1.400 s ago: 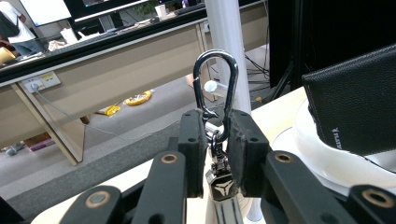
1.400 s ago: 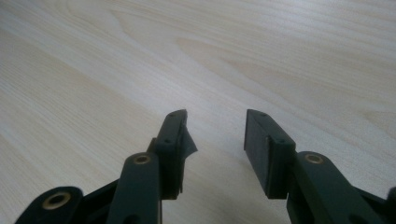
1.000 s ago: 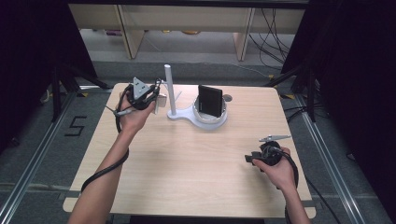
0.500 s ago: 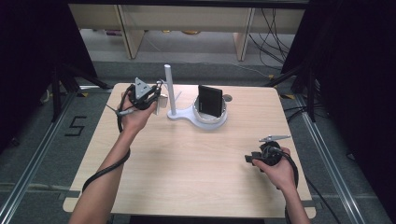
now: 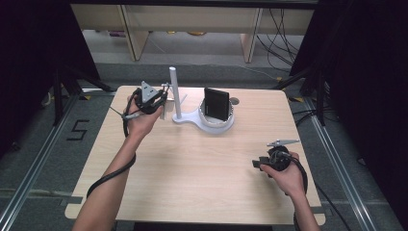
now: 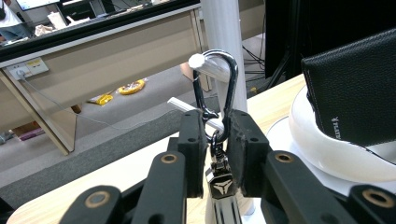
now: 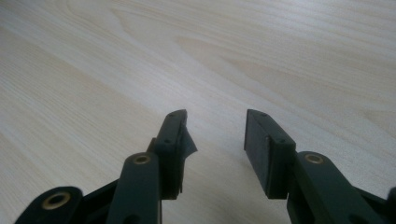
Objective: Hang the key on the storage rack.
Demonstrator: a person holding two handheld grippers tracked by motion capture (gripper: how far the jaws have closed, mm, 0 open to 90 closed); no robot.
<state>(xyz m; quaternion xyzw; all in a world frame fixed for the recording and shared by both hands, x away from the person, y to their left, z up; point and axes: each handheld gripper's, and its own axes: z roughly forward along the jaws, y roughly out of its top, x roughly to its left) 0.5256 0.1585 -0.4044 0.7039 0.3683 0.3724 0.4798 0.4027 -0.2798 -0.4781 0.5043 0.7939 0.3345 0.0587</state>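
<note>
A person at a pale wooden table (image 5: 192, 183) holds a carabiner (image 6: 215, 88) up to a white stand (image 5: 190, 118) at the far side, left of centre. The left gripper (image 6: 215, 140) has its jaws clamped on the carabiner's lower end, where a small ring joins it to a dark metal fob (image 6: 219, 184) hanging below the pads. The silver loop of the clip rises above the jaws and sits around, or right against, a short silver peg (image 6: 210, 65) that juts from the stand's white post (image 5: 174, 91); whether the gate has closed over the peg cannot be told. In the high view the left gripper (image 5: 161, 100) hangs just left of the post. A black wallet (image 5: 215, 103) stands upright in the stand's round cup, just right of the post. The right gripper (image 5: 272, 161) rests low near the table's near right corner, well apart from the stand, its jaws (image 7: 215, 140) apart over bare wood with nothing between them. The carabiner looks light, stiff and smooth, likely to swivel or slip in a loose grip, and the fob will swing freely beneath it. The narrow waist by the ring, where it is pinched now, seems the surest place to hold, leaving the sprung gate free to open against the peg.
</note>
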